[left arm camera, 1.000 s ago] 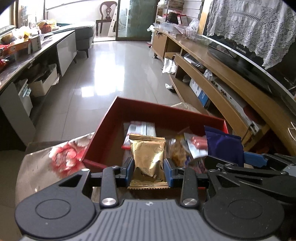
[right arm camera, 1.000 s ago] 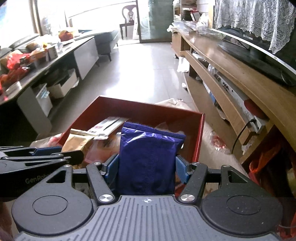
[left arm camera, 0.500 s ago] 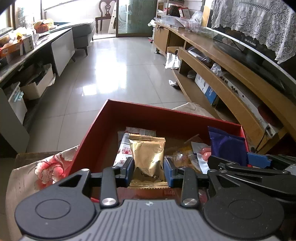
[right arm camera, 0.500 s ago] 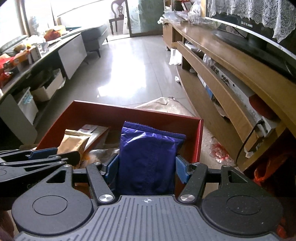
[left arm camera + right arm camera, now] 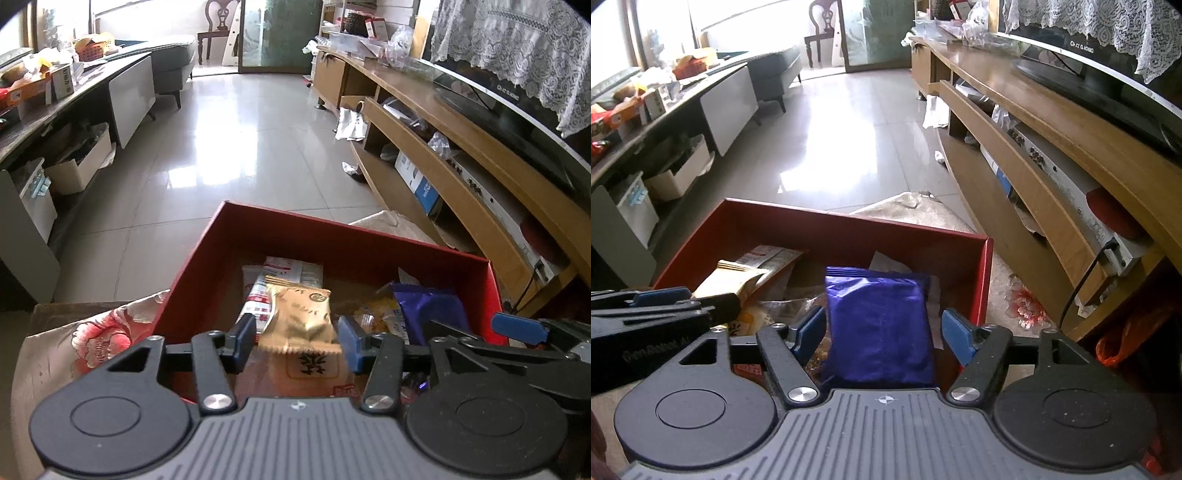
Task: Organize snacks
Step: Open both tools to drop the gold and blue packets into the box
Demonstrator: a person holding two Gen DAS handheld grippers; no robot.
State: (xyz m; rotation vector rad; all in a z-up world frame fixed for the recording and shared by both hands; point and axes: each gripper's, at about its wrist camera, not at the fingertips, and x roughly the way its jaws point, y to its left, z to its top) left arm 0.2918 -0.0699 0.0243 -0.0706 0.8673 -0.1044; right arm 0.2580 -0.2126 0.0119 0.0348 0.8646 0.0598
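Observation:
A red box [image 5: 332, 236] holds several snack packets; it also shows in the right wrist view [image 5: 849, 229]. My left gripper [image 5: 297, 341] is open over the box's near edge; a gold packet [image 5: 301, 314] lies loose between its fingers, on the pile. My right gripper [image 5: 882, 330] is open too; a purple packet [image 5: 879, 325] lies between its fingers with gaps on both sides. The purple packet [image 5: 424, 310] and the right gripper show at the right of the left wrist view. A red-and-white packet [image 5: 284, 273] lies farther in the box.
The box sits on a floral cloth [image 5: 96, 339]. A long wooden TV stand [image 5: 461, 177] with a TV runs along the right. A low table with clutter [image 5: 55, 96] is at the left. Tiled floor [image 5: 240, 147] lies beyond the box.
Both grippers have opened and let go of their packets. The gold and purple packets have dropped into the box. Both grippers have moved farther over the box.

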